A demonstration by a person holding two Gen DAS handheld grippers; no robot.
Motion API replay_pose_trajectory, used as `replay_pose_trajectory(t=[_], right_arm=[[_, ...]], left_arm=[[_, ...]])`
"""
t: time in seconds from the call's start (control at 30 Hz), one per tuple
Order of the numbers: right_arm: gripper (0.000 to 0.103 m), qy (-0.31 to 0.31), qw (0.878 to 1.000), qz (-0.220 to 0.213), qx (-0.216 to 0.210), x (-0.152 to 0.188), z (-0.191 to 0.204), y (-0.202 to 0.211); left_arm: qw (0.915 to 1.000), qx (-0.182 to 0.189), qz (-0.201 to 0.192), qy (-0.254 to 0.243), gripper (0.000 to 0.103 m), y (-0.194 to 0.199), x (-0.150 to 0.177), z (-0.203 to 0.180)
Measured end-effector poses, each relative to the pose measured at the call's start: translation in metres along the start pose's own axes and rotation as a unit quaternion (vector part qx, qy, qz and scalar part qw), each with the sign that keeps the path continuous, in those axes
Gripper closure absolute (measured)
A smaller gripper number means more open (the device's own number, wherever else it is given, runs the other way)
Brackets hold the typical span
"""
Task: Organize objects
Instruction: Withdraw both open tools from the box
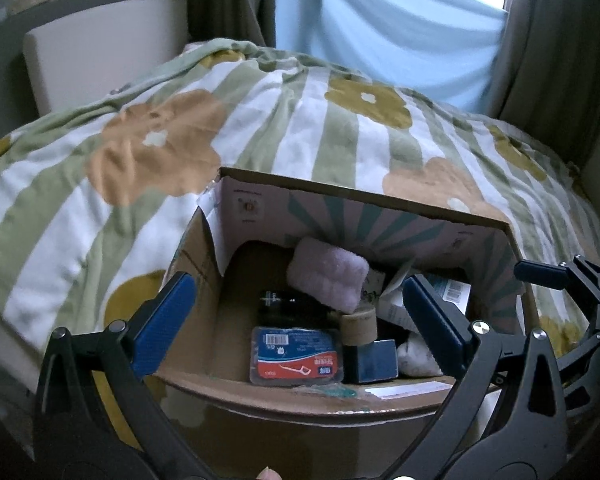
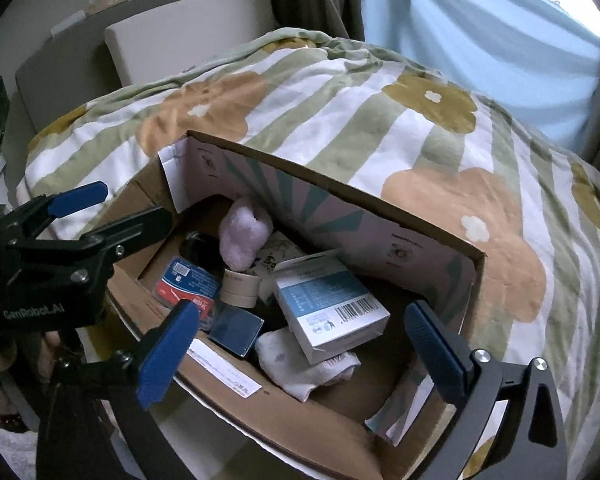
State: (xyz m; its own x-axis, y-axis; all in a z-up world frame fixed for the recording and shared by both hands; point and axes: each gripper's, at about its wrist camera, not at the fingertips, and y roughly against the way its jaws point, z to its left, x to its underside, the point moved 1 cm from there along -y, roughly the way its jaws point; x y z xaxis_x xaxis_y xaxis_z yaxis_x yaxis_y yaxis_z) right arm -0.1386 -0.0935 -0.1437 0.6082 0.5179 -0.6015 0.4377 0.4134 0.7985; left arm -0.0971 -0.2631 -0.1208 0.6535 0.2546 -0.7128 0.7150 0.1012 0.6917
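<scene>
Below both claws sits the box [image 2: 440, 236] on the bed [image 2: 380, 128], already holding a floss pack [image 1: 296, 356], tape roll [image 2: 240, 286], pink towel [image 1: 328, 276], sock [image 2: 300, 368] and white carton [image 2: 328, 304]. Left claw [image 1: 296, 316] and right claw [image 2: 300, 344] hover spread and empty. Nothing loose lies outside, so sorting looks nearly done.

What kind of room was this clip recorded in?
Most likely a bedroom: a flower-patterned duvet covers a bed, a light blue curtain hangs at the window, and a cardboard box of small household items sits on the bedding.
</scene>
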Motion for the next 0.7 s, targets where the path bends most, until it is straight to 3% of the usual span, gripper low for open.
replay_pose_trajectory(t=[0.4, 0.7], right_arm=[[0.001, -0.005, 1.000, -0.013, 0.006, 0.001, -0.002, 0.016], [0.001, -0.053, 0.998, -0.037, 0.013, 0.002, -0.019, 0.062]], left_arm=[[0.9999, -0.001, -0.011, 0.004, 0.000, 0.023, -0.006, -0.007], [0.9994, 0.020, -0.029, -0.006, 0.000, 0.057, -0.019, -0.036]])
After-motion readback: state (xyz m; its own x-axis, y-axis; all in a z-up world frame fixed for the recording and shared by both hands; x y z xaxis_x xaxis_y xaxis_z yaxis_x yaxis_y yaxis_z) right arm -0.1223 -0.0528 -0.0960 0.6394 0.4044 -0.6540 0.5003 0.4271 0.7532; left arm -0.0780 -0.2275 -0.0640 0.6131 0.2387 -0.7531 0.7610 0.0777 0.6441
